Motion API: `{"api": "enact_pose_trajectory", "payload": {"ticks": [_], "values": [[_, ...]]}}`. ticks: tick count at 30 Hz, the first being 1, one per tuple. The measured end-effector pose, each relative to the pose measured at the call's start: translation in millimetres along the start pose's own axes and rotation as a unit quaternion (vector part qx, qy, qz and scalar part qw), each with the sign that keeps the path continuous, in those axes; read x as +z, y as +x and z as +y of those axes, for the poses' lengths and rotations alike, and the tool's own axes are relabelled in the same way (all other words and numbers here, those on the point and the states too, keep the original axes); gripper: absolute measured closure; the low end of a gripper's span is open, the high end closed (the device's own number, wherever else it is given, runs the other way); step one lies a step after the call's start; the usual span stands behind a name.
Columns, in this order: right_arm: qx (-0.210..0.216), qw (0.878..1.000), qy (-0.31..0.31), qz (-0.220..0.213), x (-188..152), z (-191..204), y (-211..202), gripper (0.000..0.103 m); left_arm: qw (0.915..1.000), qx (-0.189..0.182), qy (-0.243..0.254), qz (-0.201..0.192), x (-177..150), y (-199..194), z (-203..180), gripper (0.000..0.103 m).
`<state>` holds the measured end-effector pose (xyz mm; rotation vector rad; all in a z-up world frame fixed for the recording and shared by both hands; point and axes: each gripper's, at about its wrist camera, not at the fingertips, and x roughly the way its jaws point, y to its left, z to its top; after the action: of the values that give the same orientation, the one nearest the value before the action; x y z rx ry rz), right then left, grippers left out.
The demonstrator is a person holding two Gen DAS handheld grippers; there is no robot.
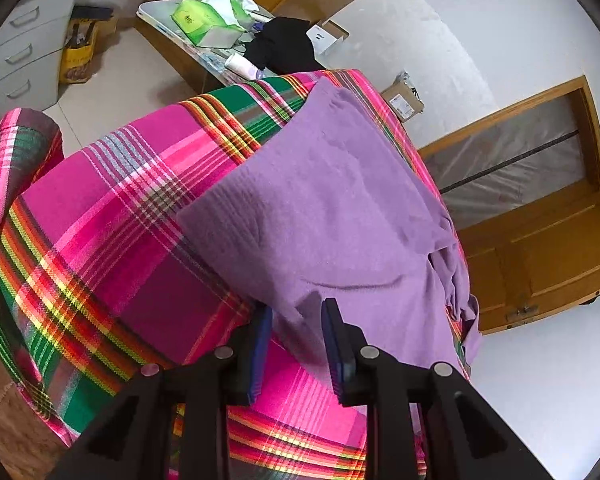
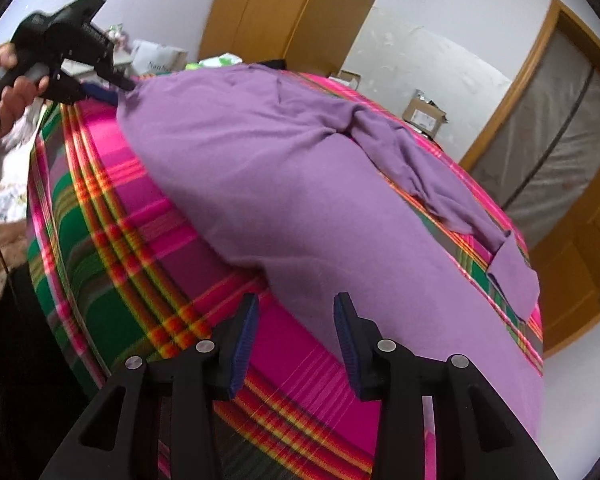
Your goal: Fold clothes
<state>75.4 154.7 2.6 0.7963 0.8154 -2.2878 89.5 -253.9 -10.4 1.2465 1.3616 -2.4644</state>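
A: What is seen nearest in the right wrist view?

B: The right hand-held gripper is seen with its blue-padded jaws spread apart, nothing held between them. It is poised over the near edge of the purple sweater, which is spread flat on a bed covered by a pink, green and red plaid sheet.

A: And the left one?

B: In its own view the left hand-held gripper is set at the sweater's corner, jaws parted with the purple cloth between and under them. In the right wrist view the same tool is shown farther off, gripped by a hand, its tips touching the sweater's far corner. Whether the cloth is pinched cannot be told for certain; the jaws appear released.

A: How is the garment laid?

B: The body is laid smooth; one sleeve is stretched toward the bed's right edge, its cuff close to that edge.

A: Beyond the bed?

B: A cluttered desk is seen with a green tissue pack and black cloth, then grey drawers, a cardboard box and a wooden door.
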Motion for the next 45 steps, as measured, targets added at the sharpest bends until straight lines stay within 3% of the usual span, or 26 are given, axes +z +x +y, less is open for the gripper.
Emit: {"api": "enact_pose_trajectory", "payload": {"ticks": [10, 23, 24, 26, 27, 29, 30, 38, 45], "values": [[-0.041, 0.999, -0.023, -0.011, 20.7, 13.6, 18.6, 0.062, 0.9995, 0.013, -0.022, -0.016, 4.8, -12.9, 12.9, 0.073], [-0.036, 0.999, 0.021, -0.007, 27.1, 3.5, 28.1, 0.063, 0.9981, -0.011, -0.058, -0.018, 24.4, -1.0, 16.5, 0.069], [-0.036, 0.999, 0.022, -0.008, 27.1, 3.0, 28.5, 0.063, 0.9978, -0.013, -0.062, -0.018, 25.4, 0.2, 17.2, 0.071], [-0.036, 0.999, 0.024, -0.009, 27.4, 2.2, 29.6, 0.063, 0.9975, -0.014, -0.066, -0.021, 25.8, 2.2, 18.0, 0.094], [-0.037, 0.999, 0.026, -0.008, 28.0, 1.8, 30.5, 0.063, 0.9974, -0.016, -0.067, -0.022, 25.6, 3.1, 18.4, 0.096], [-0.038, 0.999, 0.029, -0.003, 29.1, 2.0, 32.8, 0.088, 0.997, -0.022, -0.069, -0.027, 25.5, 2.7, 19.4, 0.098], [-0.041, 0.999, 0.027, 0.001, 29.7, 3.1, 34.0, 0.092, 0.9967, -0.027, -0.07, -0.03, 25.5, 0.9, 19.9, 0.098], [-0.047, 0.998, 0.038, -0.015, 38.1, 1.8, 8.8, 0.1, 0.9946, -0.058, -0.056, -0.065, 26.9, -21.5, 16.5, 0.099], [-0.042, 0.999, 0.027, -0.02, 35.2, 10.4, -12.7, 0.1, 0.9936, -0.058, -0.057, -0.078, 21.4, -37.2, 26.1, 0.099]]}}
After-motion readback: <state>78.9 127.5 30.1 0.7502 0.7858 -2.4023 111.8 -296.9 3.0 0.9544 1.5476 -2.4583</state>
